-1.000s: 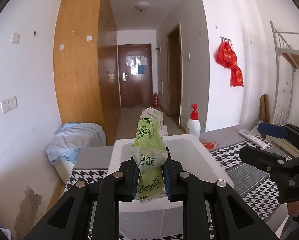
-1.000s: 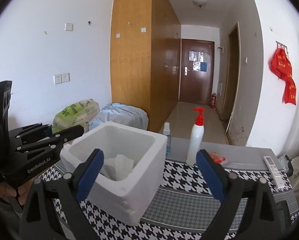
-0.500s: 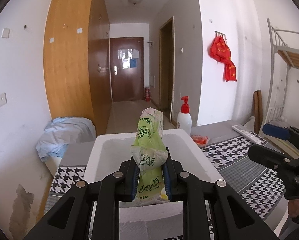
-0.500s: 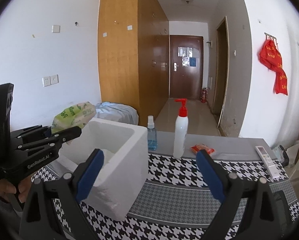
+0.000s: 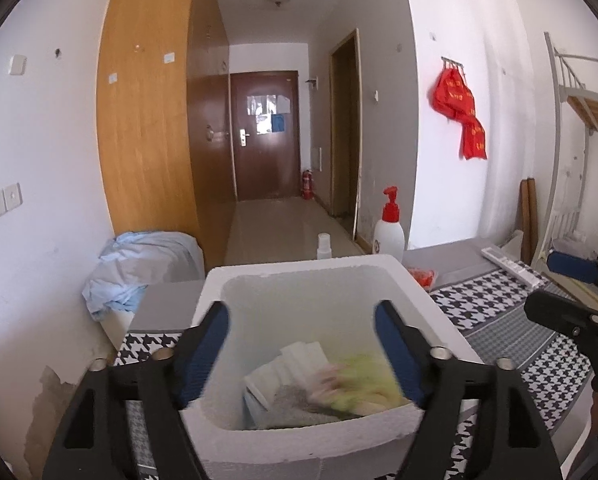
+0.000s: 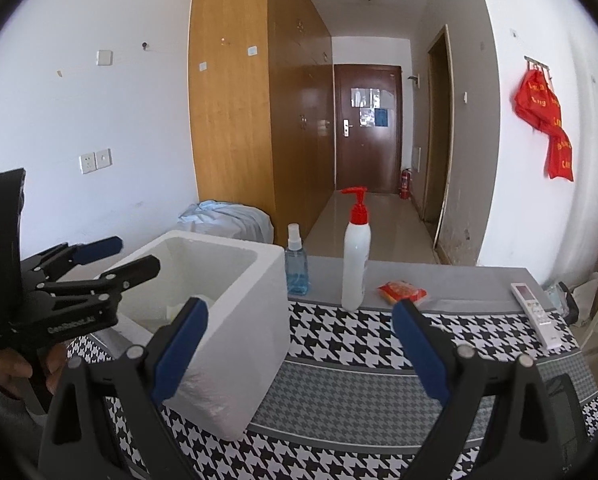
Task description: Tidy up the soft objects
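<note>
We hold the left gripper [image 5: 301, 346] wide open and empty above the foam box [image 5: 299, 270], where a blurred, probably green packet [image 5: 363, 384] lies. Our right gripper [image 6: 299, 354], equally spread and empty, hangs above the houndstooth tablecloth [image 6: 351, 344], facing the hallway door [image 6: 366, 128].

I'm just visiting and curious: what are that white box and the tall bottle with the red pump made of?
The white box looks like expanded foam, probably polystyrene: thick matte walls with a grainy, beaded surface and slightly crumbly edges. The tall bottle appears to be smooth, opaque white plastic with a faint sheen, and its pump top is red plastic. Both are judged by look alone.
</note>
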Motion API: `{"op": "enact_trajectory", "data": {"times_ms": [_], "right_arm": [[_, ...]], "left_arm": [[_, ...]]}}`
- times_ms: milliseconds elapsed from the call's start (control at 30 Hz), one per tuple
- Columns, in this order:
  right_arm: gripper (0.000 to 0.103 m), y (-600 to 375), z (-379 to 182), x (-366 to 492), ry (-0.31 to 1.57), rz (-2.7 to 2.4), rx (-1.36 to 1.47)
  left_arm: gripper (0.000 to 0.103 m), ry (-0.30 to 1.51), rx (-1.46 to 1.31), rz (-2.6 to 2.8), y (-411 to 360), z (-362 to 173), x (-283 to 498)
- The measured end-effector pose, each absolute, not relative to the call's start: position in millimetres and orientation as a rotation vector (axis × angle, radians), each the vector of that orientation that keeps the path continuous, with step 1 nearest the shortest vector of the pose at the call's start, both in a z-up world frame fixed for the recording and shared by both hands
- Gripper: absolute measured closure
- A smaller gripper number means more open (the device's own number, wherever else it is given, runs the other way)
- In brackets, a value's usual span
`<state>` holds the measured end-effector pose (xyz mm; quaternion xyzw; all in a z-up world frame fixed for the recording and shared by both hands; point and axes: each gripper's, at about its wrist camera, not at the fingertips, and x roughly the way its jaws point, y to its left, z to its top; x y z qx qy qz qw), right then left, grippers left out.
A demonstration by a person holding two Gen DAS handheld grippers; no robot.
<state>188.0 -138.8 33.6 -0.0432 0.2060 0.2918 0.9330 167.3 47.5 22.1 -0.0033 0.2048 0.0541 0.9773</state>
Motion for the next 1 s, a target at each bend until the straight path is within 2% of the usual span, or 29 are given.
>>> {"op": "enact_trajectory", "data": {"times_ms": [200, 400, 1000], "right_arm": [[0.007, -141, 34, 185, 0.413, 0.604, -0.089], [0.007, -146, 38, 176, 0.398, 0.608, -0.086], [0.007, -167, 55, 137, 0.336, 0.603, -0.077]], "left_arm": [[0.007, 0.388, -0.018, 0.120, 48, 28, 161], [0.001, 0.364, -0.021, 0.138, 43, 34, 149], [0.001, 0.301, -0.003, 0.129, 22, 49, 110]]}}
